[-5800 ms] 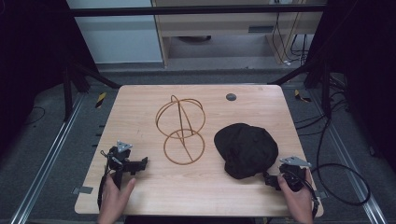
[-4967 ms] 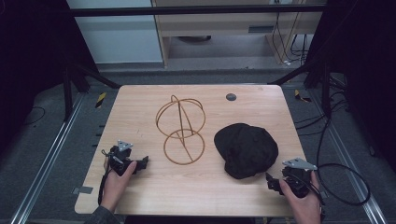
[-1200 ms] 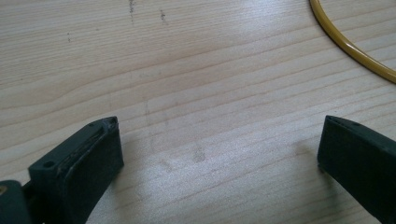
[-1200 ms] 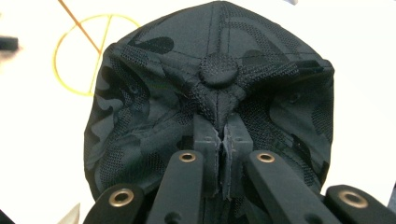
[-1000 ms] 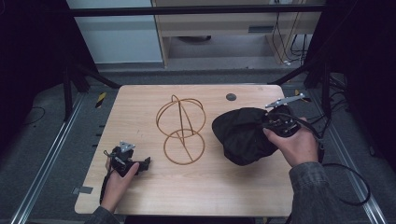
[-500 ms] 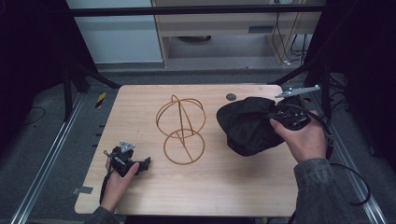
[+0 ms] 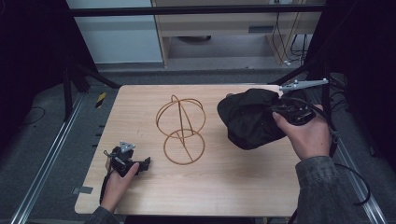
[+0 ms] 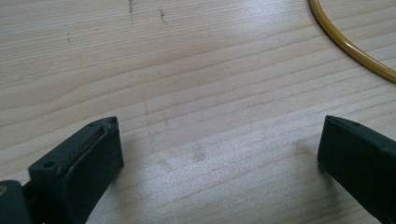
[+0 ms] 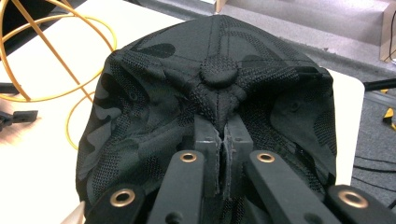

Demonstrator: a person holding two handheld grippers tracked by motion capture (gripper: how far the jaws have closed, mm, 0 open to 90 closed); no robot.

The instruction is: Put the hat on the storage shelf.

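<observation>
At the right of the high view, my right claw (image 7: 279,108) grips the black cap (image 7: 250,119) by a pinch of fabric, lifted off the bench (image 7: 224,186); placing it on the wire stand (image 7: 180,128) remains, left claw (image 7: 133,164) released.

Left gripper (image 7: 142,164): held low in the lower left of the high view, forearm entering from the bottom edge; jaws spread wide apart, nothing between them. Right gripper (image 7: 275,111): raised at the right of the frame, grasped from below by the right hand (image 7: 306,135); jaws pressed together, pinching a fold of black cap (image 9: 215,102).
</observation>
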